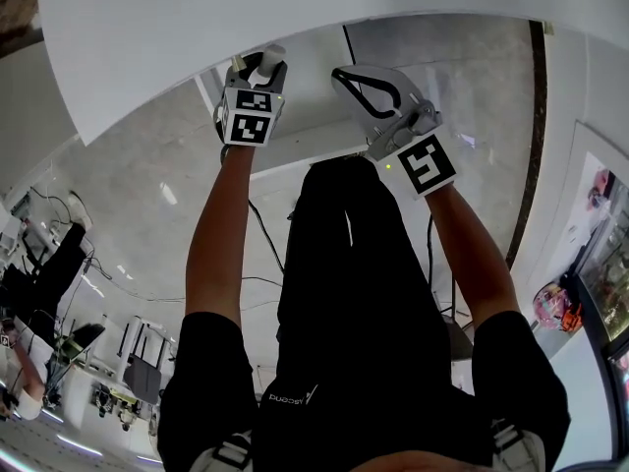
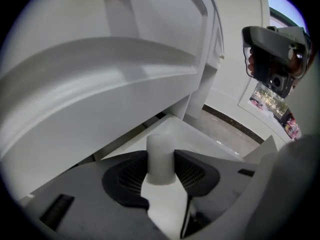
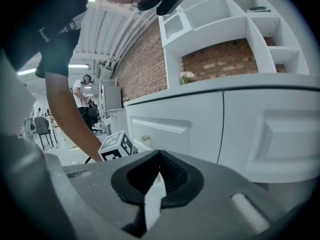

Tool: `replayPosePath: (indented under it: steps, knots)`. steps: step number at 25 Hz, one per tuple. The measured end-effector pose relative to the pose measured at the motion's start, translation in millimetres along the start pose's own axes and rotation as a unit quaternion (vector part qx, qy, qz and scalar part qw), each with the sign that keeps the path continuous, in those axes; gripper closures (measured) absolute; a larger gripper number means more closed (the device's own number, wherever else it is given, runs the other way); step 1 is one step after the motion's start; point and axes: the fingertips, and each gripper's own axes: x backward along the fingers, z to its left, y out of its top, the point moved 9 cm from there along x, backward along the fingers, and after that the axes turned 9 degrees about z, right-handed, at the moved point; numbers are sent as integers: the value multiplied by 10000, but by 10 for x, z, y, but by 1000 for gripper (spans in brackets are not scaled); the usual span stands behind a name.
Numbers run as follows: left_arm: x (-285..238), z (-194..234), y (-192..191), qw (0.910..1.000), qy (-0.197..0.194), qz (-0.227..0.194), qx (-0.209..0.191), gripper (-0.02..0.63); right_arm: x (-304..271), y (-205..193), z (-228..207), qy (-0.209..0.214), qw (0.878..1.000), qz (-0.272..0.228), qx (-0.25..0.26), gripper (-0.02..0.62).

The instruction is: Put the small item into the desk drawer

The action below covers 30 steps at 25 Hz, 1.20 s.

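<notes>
A small white cylinder [image 2: 161, 151] stands upright between the jaws of my left gripper [image 2: 161, 170], which is shut on it. In the head view the left gripper [image 1: 263, 65] is at the white desk's drawer [image 1: 305, 131], just under the desk top [image 1: 197, 37]. The drawer's pale inside [image 2: 197, 134] lies right beyond the cylinder. My right gripper [image 1: 364, 87] hangs beside it to the right, jaws shut on nothing [image 3: 159, 178]. The right gripper view shows the drawer front [image 3: 170, 126] with a small knob [image 3: 145, 139].
White cabinet fronts [image 3: 270, 129] and open shelves [image 3: 225, 14] against a brick wall fill the right gripper view. A person [image 3: 82, 91] stands far off at the left. Chairs and cables [image 1: 128, 362] lie on the floor behind me.
</notes>
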Motion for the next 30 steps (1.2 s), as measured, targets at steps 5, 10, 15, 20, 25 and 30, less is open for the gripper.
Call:
replayPosePath:
  steps: [5,10,15,20,25,30]
  knots:
    - [-241,17,-2,9997,96,222,-68,440,-15,-101,-54,4,10000,32,-18,594]
    - [-436,41,-43,9987,248,440,-68,440,-39,-174,-86,64,9999,86,2,594]
    - [-607,69,-114,9976,391,564,-9,439,-53,-260,-74,141,9998,137,-16,594]
    - [-762,82,-148,9964,467,711,40,439,-44,-323,-94,209,9995,221,23,594]
    - [-889,73,-135,9957,544,751,60,437,-17,-422,-128,212,9994,272,-4,594]
    - [-946,97,-115,9950,648,757,99,434,20,-448,-130,227,9993,300,14,594]
